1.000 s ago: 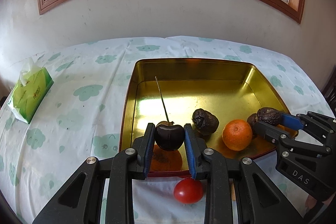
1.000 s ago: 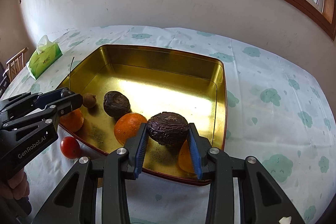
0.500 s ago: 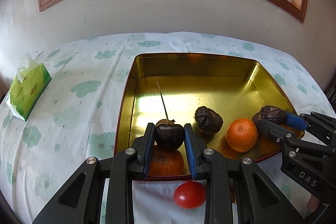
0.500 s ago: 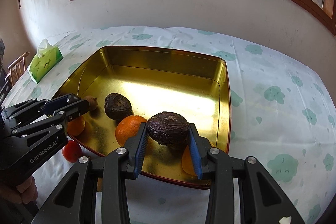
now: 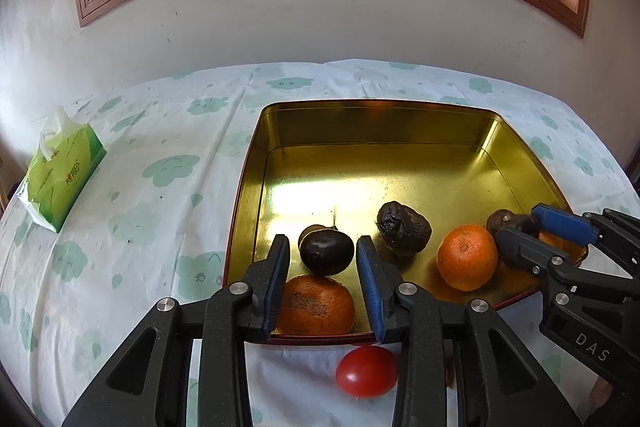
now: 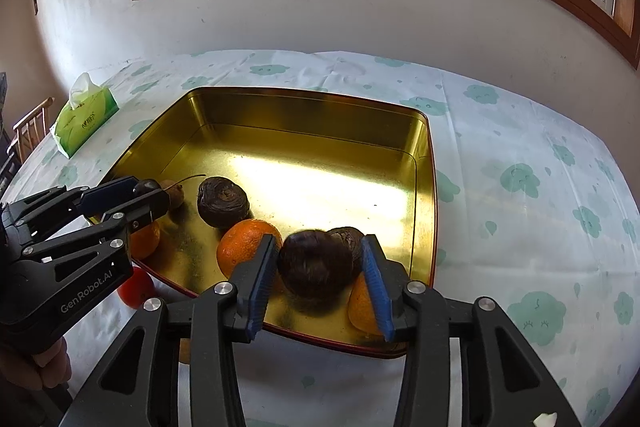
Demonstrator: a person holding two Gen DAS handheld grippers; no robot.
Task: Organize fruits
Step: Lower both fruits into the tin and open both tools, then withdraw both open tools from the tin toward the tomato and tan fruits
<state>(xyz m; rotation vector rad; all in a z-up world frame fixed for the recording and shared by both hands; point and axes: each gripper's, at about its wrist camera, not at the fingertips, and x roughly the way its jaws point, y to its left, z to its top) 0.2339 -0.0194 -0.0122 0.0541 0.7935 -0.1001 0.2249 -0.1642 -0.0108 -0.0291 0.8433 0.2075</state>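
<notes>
My left gripper (image 5: 322, 247) hovers over the near left corner of the gold tray (image 5: 380, 115). Its jaws are opening, and a smooth dark fruit (image 5: 326, 253) sits between the blue pads with a gap on each side, above a spotted orange (image 5: 316, 305). My right gripper (image 6: 320, 243) is over the near right corner, jaws also opening. A wrinkled dark fruit (image 6: 316, 263), blurred, lies loose between its pads. In the tray lie another wrinkled fruit (image 5: 404, 227) and a bright orange (image 5: 466, 257). A red tomato (image 5: 366, 371) rests on the cloth in front of the tray.
A green tissue box (image 5: 60, 167) stands at the far left of the cloud-print tablecloth (image 5: 160, 187). A wooden chair (image 6: 28, 131) stands beyond the table's left edge. The wall and a window frame close off the back. A person's hand (image 6: 48, 367) holds the left gripper.
Both grippers' pads have parted from the fruits they were pressing. The smooth dark fruit's stem no longer stands upright, and the wrinkled fruit has gone blurred between the right pads.
</notes>
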